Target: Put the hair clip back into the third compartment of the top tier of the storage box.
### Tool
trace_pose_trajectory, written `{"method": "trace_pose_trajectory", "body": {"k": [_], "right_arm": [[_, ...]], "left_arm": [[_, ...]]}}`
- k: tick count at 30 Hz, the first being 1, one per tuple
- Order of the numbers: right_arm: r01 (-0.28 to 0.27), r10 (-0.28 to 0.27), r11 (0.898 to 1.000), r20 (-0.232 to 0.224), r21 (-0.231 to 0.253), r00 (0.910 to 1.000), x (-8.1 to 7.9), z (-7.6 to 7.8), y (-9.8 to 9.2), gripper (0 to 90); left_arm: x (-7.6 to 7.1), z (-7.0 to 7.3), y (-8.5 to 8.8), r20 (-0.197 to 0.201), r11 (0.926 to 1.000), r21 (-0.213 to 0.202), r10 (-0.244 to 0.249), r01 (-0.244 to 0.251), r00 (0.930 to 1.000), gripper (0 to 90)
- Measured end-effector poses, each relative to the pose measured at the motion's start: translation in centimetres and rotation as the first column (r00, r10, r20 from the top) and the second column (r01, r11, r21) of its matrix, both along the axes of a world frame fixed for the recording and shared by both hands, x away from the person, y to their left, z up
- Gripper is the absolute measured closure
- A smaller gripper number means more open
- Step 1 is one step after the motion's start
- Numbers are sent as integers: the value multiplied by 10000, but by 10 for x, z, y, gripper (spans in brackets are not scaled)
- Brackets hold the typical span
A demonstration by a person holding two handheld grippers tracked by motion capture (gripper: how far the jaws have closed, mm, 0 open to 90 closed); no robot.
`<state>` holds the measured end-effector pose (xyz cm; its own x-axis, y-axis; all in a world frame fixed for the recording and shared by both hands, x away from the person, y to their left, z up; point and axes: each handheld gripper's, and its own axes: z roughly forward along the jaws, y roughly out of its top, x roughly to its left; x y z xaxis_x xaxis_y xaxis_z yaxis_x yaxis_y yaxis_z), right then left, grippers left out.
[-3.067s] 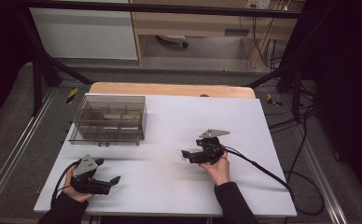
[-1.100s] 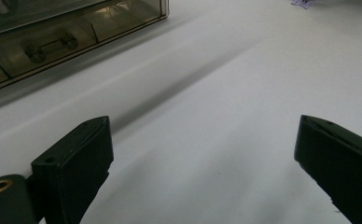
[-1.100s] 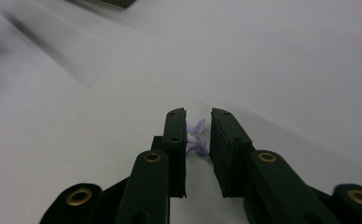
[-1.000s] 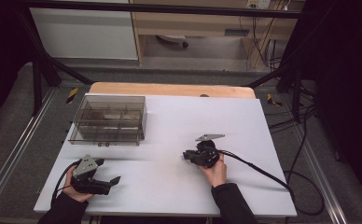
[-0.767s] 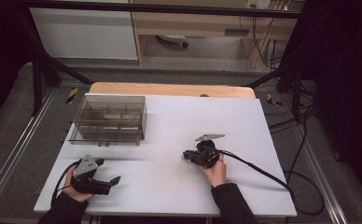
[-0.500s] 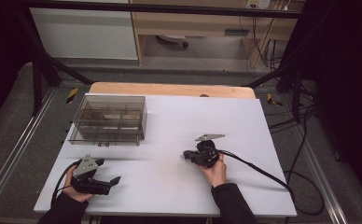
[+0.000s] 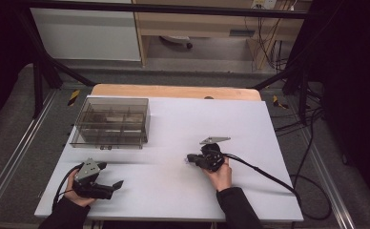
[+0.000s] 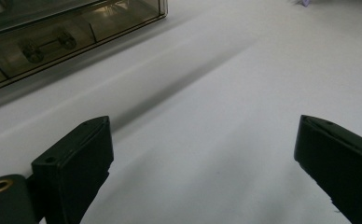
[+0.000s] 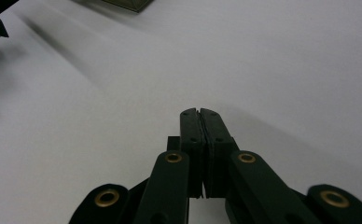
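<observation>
Left tool (image 7: 118, 183) rests on the tabletop (image 7: 173, 191), jaws spread wide, empty. Right tool (image 7: 189, 158) jaws pressed together, holding nothing; clear compartment box (image 7: 110, 122) sits well ahead of the left tool—likely idle, waiting.

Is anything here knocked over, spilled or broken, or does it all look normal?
Nothing stands out. The clear compartment box sits flat and upright on the white table, with no spill around it. The left gripper is open over bare table, and the right gripper is shut on nothing.
</observation>
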<state>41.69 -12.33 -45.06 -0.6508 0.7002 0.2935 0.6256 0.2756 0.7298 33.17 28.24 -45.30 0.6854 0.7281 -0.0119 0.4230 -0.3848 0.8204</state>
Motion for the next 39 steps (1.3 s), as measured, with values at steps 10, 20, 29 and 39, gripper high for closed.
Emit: {"method": "trace_pose_trajectory", "body": {"k": [10, 20, 29, 39], "right_arm": [[9, -10, 10000, 196, 56, 9998, -2, 8, -3, 891], [2, -7, 9999, 463, 121, 9989, -4, 18, -8, 891], [74, -86, 9998, 637, 188, 9979, -6, 26, -12, 891], [104, -137, 9992, 868, 386, 9961, -7, 36, -17, 891]], "left_arm": [[0, 0, 0, -12, 10000, -18, -3, 3, 10000, 43], [0, 0, 0, -11, 10000, -14, -20, 20, 10000, 43], [0, 0, 0, -23, 10000, -2, -41, 41, 10000, 43], [0, 0, 0, -17, 10000, 31, -46, 46, 10000, 44]]}}
